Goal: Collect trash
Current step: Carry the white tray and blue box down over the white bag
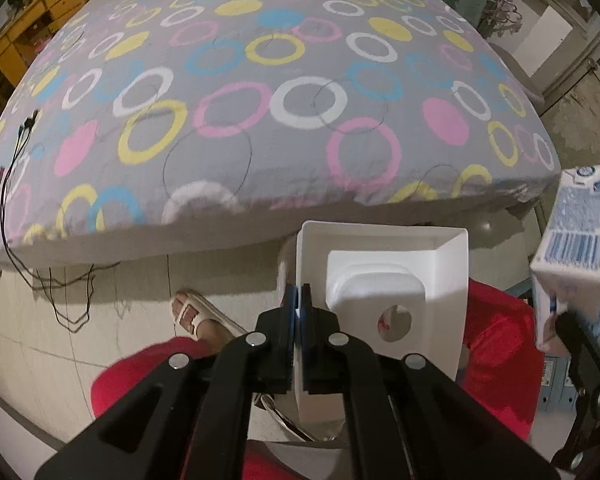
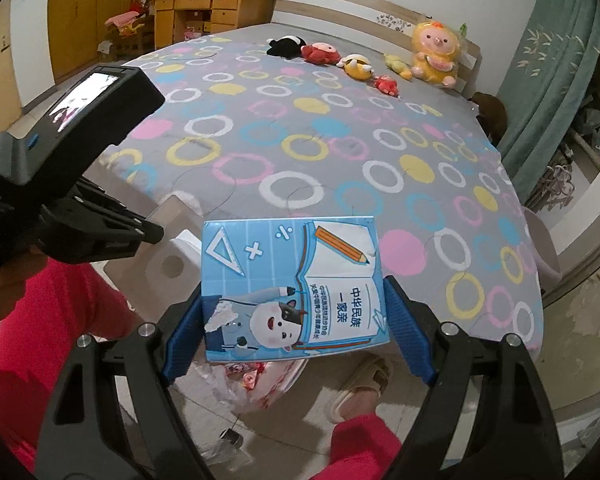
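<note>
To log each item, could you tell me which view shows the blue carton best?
The right wrist view: the blue carton fills the centre, printed front facing the camera. The left wrist view catches only its barcode side at the right edge.

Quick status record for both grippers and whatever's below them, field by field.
left gripper: shut on the wall of the white tray
right gripper: shut on the blue carton
carton pose: held up in the air, printed face toward the camera
below carton: bag with red and white wrappers inside
bed: beyond both grippers, plush toys at its far end
floor: person's sandalled foot
</note>
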Demonstrator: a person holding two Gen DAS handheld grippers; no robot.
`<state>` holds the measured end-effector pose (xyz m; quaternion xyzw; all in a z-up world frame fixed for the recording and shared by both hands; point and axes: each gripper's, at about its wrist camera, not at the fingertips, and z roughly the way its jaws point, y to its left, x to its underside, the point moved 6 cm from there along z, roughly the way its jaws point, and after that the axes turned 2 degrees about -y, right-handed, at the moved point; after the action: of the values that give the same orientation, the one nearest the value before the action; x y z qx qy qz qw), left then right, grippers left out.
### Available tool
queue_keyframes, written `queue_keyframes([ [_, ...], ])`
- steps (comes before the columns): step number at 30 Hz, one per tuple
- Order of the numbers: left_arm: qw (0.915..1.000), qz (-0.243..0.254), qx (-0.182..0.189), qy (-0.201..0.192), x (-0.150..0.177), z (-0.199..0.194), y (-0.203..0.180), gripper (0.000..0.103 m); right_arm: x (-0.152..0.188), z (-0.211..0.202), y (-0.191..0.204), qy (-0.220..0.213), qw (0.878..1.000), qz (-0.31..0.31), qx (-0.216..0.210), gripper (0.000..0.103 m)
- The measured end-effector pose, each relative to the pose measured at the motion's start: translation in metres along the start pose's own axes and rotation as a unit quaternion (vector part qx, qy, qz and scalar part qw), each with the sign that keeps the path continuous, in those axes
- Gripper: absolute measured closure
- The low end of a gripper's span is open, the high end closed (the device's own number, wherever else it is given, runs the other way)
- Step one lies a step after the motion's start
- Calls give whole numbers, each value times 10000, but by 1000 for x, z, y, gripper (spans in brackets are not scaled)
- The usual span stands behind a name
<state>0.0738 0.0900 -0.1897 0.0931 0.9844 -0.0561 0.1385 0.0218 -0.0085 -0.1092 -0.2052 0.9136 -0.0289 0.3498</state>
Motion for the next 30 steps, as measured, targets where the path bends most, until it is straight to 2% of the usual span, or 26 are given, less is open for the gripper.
queue_keyframes([
  [10,9995,-249,102,175,22,17,2,100,28,8,7,161,9998,135,-25,23],
  [23,9969,-454,67,638,36,71,-1,100,75,51,14,686,9968,380,-127,23],
  [30,9946,-516,52,896,41,99,1,100,88,72,8,914,9941,559,-185,23],
])
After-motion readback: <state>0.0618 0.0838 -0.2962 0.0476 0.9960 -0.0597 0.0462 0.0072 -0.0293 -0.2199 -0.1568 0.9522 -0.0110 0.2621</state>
